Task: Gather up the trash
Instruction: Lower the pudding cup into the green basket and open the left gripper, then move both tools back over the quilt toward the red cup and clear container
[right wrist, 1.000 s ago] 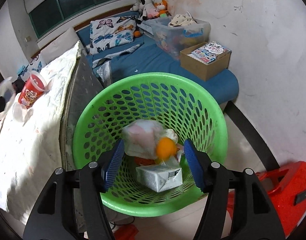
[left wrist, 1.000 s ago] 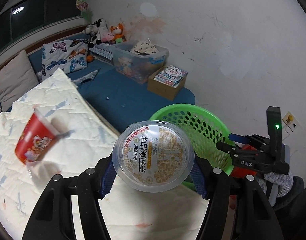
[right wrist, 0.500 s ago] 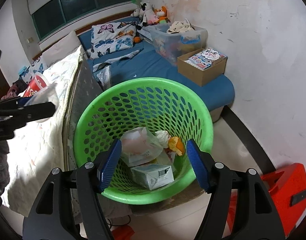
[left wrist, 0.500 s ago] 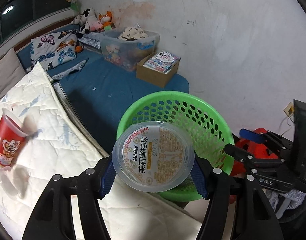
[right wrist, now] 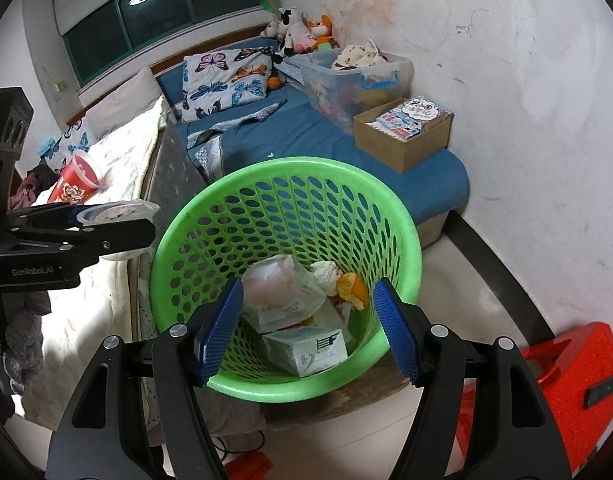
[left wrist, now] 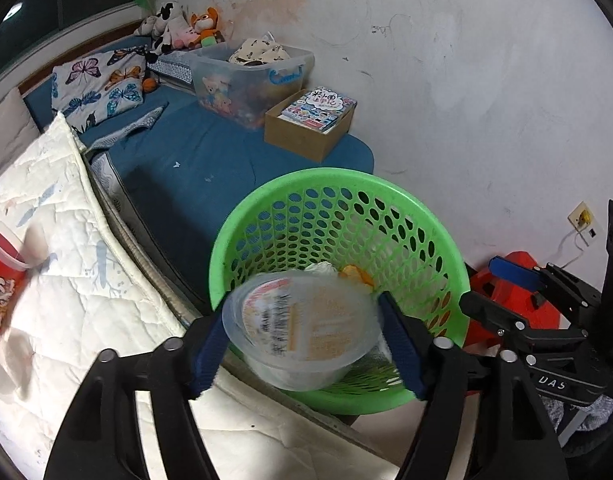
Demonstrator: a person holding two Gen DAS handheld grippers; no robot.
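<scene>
Now I'm opening the left tongs [left wrist: 302,344] and the clear plastic cup [left wrist: 300,334] is slipping, tilted, toward twelve o'clock over the green basket [left wrist: 446,240]. Right tongs [right wrist: 306,328] are hanging apart, empty, above the basket's trash.

The right gripper [right wrist: 306,326] is open over the green basket [right wrist: 402,216], with a white box [right wrist: 306,348] inside.
</scene>
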